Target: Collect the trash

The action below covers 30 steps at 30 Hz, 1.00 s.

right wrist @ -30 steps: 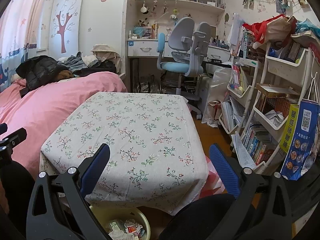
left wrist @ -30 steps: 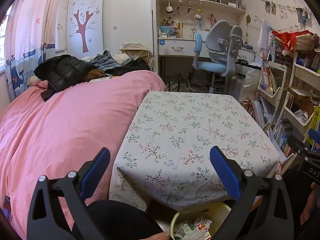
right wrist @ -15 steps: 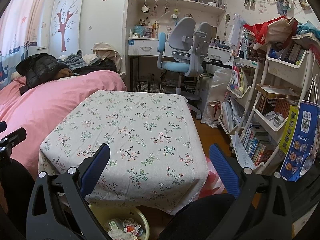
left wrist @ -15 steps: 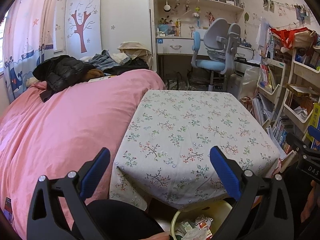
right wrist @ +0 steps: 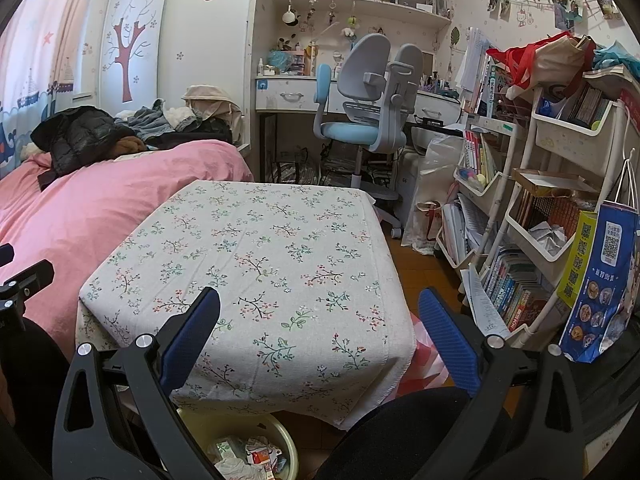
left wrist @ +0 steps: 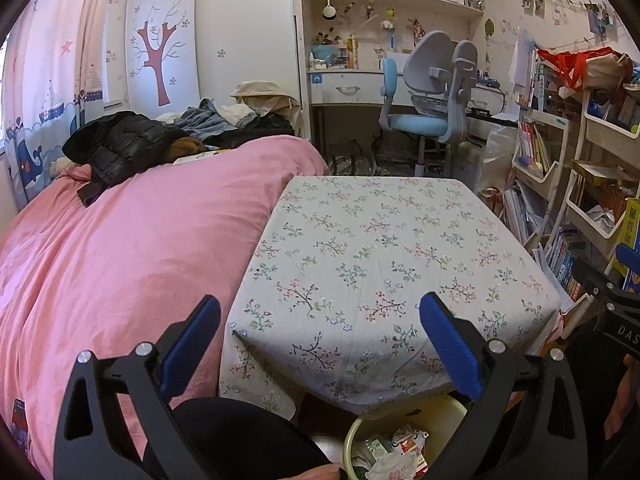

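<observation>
Left wrist view: left claw [left wrist: 320,344] released, empty, above table [left wrist: 380,240] near edge. Right claw [right wrist: 320,344] likewise spread, empty. Trash [right wrist: 256,456] sits in yellow bin [right wrist: 294,454] on floor under that edge. Tabletop shows none; collecting looks done. Next: check for strays.

I log a bench cloth [left wrist: 384,264], off-white with small floral sprigs; pink bed cover [left wrist: 120,248]; black jacket [left wrist: 116,144]; pale yellow bin [right wrist: 260,436]; blue-seated grey chair [right wrist: 368,92]; my jaws carry blue pads on black arms.
</observation>
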Available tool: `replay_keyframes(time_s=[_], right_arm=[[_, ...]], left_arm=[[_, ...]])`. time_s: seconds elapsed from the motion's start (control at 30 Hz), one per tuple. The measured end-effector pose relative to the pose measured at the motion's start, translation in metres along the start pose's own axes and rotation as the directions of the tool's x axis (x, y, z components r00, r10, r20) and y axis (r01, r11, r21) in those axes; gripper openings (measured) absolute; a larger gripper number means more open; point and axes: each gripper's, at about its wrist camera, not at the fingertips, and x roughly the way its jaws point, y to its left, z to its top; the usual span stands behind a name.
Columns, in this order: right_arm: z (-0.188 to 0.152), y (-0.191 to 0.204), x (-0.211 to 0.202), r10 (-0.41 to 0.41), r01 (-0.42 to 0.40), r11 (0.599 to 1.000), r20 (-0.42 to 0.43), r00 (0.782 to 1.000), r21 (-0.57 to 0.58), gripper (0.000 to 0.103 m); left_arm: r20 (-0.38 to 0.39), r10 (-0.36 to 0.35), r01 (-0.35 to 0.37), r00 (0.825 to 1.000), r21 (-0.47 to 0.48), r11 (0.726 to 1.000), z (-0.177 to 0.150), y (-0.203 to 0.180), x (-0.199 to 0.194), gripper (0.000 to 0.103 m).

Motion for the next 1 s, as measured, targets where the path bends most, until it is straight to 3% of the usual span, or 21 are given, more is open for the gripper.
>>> replay_keyframes(time_s=[0.37, 1.0], right_arm=[[0.0004, -0.0005, 0.0000, -0.002, 0.002, 1.000, -0.002, 1.000, -0.001, 0.096], [-0.0005, -0.0037, -0.0004, -0.004, 0.004, 1.000, -0.006, 1.000, -0.004, 0.096]], left_arm=[[-0.015, 0.000, 0.000, 1.000, -0.016, 1.000, -0.0008, 0.0023, 0.0021, 0.096], [-0.023, 0.006, -0.005, 1.000, 0.035, 0.999, -0.0018, -0.0064, 0.0029, 0.096]])
